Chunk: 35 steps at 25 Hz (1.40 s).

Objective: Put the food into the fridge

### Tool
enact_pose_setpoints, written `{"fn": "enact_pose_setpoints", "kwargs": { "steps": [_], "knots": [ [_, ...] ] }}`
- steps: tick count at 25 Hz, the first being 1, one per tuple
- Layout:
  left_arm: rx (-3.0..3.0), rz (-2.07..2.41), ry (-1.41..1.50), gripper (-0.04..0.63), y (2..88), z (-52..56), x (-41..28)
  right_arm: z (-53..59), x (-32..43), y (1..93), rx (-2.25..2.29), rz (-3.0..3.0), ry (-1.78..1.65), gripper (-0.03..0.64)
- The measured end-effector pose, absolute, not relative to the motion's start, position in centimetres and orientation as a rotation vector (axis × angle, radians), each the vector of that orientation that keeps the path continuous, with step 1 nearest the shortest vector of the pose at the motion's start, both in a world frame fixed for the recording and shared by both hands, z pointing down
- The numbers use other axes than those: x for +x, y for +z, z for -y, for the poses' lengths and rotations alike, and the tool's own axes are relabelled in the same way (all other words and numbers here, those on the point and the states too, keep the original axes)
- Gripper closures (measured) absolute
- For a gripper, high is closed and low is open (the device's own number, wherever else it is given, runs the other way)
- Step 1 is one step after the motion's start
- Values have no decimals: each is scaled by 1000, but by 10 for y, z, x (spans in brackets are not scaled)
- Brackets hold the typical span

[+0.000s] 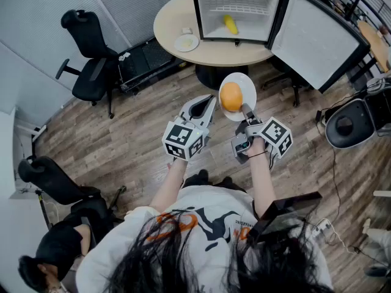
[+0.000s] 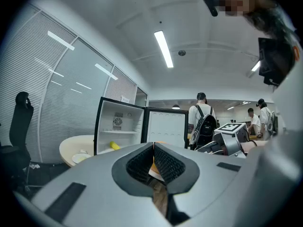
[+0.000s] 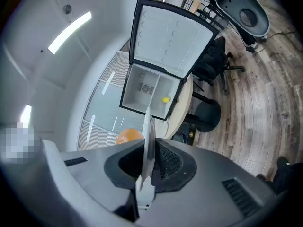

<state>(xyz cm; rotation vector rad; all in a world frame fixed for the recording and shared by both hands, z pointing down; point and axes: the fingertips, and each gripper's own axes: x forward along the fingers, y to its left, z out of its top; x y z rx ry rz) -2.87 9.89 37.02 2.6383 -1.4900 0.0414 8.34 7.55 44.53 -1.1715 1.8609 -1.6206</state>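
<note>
An orange [image 1: 231, 96] lies on a white plate [image 1: 245, 85], held above the wood floor. My right gripper [image 1: 245, 110] is shut on the plate's near rim; in the right gripper view the plate [image 3: 148, 126] stands edge-on between the pads, with the orange [image 3: 129, 135] to its left. My left gripper [image 1: 211, 100] hangs just left of the plate, shut with nothing in it; its pads [image 2: 163, 161] meet. Ahead, a small black fridge [image 1: 276, 8] stands open on a round table [image 1: 174, 17], a yellow food item [image 1: 230, 24] inside.
The fridge door [image 1: 321, 35] swings out to the right. A small white plate [image 1: 186, 42] sits on the table. Black office chairs [image 1: 91, 60] stand left, a round black device [image 1: 345, 127] right. Several people [image 2: 202, 122] stand beyond the fridge; one crouches at the lower left [image 1: 58, 246].
</note>
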Motion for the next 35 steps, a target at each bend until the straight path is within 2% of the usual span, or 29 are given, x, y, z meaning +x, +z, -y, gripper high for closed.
{"fn": "enact_pose_setpoints", "kwargs": {
  "steps": [35],
  "knots": [
    [2594, 1538, 70, 584, 392, -76, 6, -42, 119, 469, -1123, -1897, -1687, 577]
  ]
}}
